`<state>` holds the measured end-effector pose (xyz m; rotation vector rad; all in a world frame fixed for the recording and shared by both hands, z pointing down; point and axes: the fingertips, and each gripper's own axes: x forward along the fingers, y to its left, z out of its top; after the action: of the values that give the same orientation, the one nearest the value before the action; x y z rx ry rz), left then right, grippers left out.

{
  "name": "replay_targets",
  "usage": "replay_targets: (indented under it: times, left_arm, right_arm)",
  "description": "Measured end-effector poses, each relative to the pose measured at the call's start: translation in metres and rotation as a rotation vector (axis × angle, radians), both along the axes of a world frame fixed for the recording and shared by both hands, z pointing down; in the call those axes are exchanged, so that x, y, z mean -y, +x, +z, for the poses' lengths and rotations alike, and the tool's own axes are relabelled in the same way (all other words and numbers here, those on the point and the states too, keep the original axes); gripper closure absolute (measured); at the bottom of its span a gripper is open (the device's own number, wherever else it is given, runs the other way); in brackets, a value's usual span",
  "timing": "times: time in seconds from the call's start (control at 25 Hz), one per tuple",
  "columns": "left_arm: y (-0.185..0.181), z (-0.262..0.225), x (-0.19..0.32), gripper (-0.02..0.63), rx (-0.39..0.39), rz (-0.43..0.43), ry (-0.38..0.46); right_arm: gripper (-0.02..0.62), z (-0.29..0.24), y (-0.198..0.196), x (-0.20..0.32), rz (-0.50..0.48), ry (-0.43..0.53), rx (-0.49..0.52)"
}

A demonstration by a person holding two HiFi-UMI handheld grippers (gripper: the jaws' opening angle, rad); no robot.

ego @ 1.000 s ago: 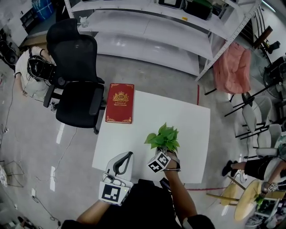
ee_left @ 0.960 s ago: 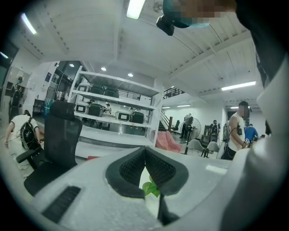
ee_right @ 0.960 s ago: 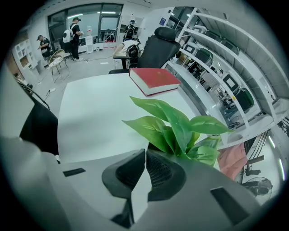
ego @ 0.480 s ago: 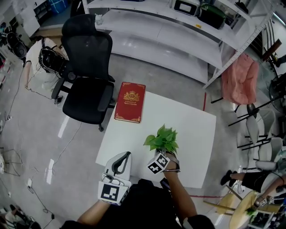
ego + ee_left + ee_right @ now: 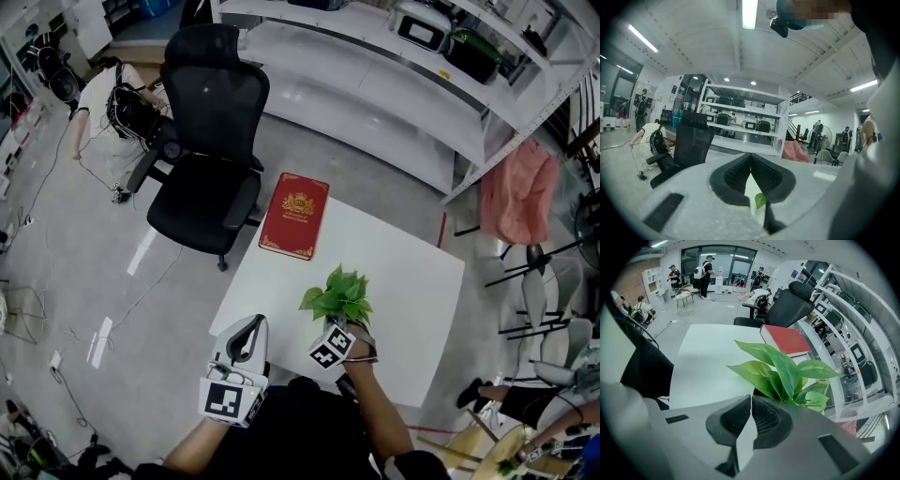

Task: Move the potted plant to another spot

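The potted plant (image 5: 337, 292), a small clump of broad green leaves, stands near the front middle of the white table (image 5: 403, 281). My right gripper (image 5: 343, 325) is at its near side. In the right gripper view the jaws (image 5: 750, 399) are shut, and the plant's leaves (image 5: 783, 369) rise right behind the tips. The pot is hidden by the jaws. My left gripper (image 5: 255, 324) hovers at the table's front left edge, shut and holding nothing (image 5: 751, 157). One green leaf (image 5: 759, 200) shows through the gap below its tips.
A red book (image 5: 293, 216) lies at the table's far left corner. A black office chair (image 5: 206, 141) stands beyond it on the left, with white shelving (image 5: 394, 94) behind. A pink cloth (image 5: 516, 192) hangs at the right. People stand further off (image 5: 705, 268).
The head view has swung, so the table, book and chair sit further right in the picture. Both grippers and the plant keep the same places relative to one another.
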<state>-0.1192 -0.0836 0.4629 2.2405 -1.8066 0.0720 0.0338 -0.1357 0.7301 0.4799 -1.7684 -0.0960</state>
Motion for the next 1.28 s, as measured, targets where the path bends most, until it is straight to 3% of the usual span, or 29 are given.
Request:
replay_targets:
  times: [0.72,1.28]
  left_arm:
    - [-0.064,0.000,-0.044,0.589,0.008,-0.208,0.017]
    - [-0.102,-0.002,-0.076,0.589,0.000,-0.355,0.033]
  right_arm:
    - [0.587,0.002,-0.067,-0.027,-0.249,0.000,0.001]
    - [0.587,0.001,-0.105,-0.040,-0.383,-0.002,-0.009]
